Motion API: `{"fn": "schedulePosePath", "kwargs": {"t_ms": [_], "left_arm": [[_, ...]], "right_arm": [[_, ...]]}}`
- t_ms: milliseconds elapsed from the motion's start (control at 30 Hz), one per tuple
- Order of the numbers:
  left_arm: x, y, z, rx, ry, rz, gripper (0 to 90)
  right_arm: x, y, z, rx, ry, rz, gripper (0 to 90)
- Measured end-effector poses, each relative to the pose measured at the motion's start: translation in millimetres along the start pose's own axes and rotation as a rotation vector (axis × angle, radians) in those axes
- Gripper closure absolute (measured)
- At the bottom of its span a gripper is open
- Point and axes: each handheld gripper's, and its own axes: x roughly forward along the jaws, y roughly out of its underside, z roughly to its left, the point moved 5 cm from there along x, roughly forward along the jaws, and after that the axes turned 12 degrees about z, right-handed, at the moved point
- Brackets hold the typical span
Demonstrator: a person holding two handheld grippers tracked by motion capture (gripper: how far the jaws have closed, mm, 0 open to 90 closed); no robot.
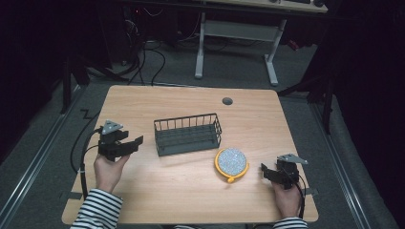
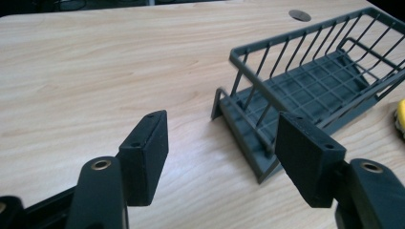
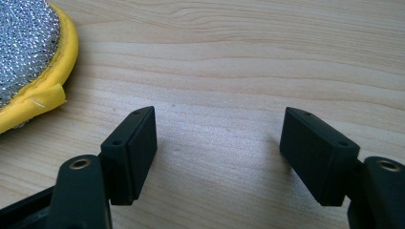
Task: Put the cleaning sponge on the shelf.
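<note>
A dark wire basket (image 1: 186, 119) stands empty in the middle of the wooden table (image 1: 143, 102). To its right front lies a round scrub pad (image 1: 231, 162) with a silver face and a yellow rim. My left gripper (image 1: 133, 144) is held left of the basket, open, with nothing between its jaws. In the left gripper view the gripper (image 2: 222, 138) points at the basket's near end (image 2: 258, 76). My right gripper (image 1: 264, 172) rests low at the table's right front, open and empty. In the right gripper view the gripper (image 3: 219, 133) has the scrub pad (image 3: 24, 43) at upper left.
A round cable hole (image 1: 227, 100) sits near the table's far edge. Behind the table stands a white desk frame (image 1: 272, 62) with cables on the floor. Bare wood lies between the basket and the near edge.
</note>
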Motion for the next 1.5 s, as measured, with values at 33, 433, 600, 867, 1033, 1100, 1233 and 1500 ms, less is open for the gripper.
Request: {"fn": "schedulePosePath", "kwargs": {"t_ms": [33,433,600,867,1033,1100,1233,1500], "left_arm": [[-1.6,6.3,2.9,-0.005,-0.006,0.003,36.7],[-0.9,47.5,17.4,-0.080,-0.001,-0.002,37.0],[11.4,67.8,21.0,-0.112,-0.012,0.011,36.7],[30.6,85.6,20.9,-0.117,-0.044,0.047,35.7],[41.3,89.4,21.5,-0.110,-0.081,0.059,35.3],[44.1,89.3,21.5,-0.106,-0.092,0.059,35.3],[48.3,89.6,23.0,-0.107,-0.105,0.058,35.3],[52.3,90.2,23.0,-0.096,-0.120,0.068,33.3]], "right_arm": [[0.0,0.0,0.2,-0.002,-0.002,-0.001,29.0],[0.0,0.0,1.7,-0.005,-0.008,-0.001,28.9],[0.0,0.0,1.7,-0.002,-0.011,0.000,29.1],[-0.2,0.1,1.5,-0.004,-0.012,0.002,28.9],[-1.1,0.5,1.5,0.004,-0.009,0.007,30.6],[-1.4,0.0,1.9,0.007,-0.005,0.016,30.7],[-2.9,-0.9,3.1,0.006,-0.006,0.046,30.8],[-11.0,-0.1,-3.1,0.063,-0.089,0.059,36.9]]}}
